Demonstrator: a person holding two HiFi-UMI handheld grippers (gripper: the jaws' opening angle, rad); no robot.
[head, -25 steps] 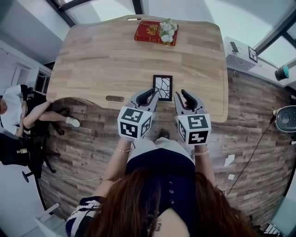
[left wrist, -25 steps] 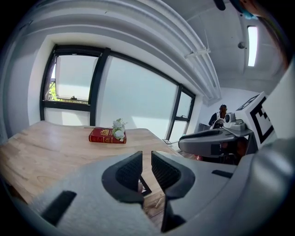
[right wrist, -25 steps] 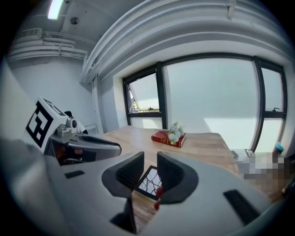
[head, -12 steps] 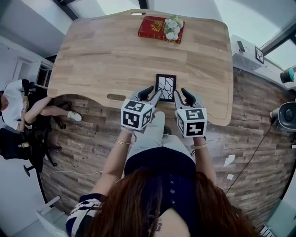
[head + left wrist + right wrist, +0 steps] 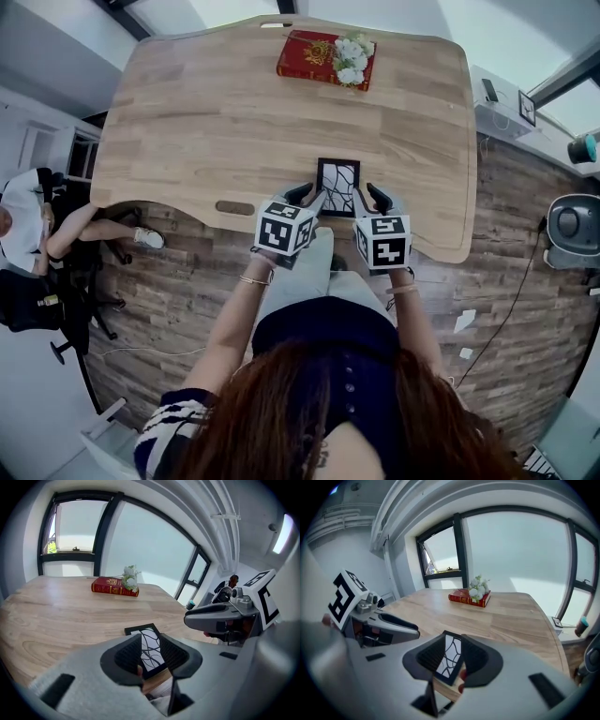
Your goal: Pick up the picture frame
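Lying flat, black-rimmed rectangular picture frame (image 5: pixel 337 183)

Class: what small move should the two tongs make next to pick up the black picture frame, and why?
The black picture frame lies flat on the wooden table, just ahead of the left tongs and right tongs; both stand open and empty, the right's jaws having just been opening. So probably ease both forward and down to its side edges.
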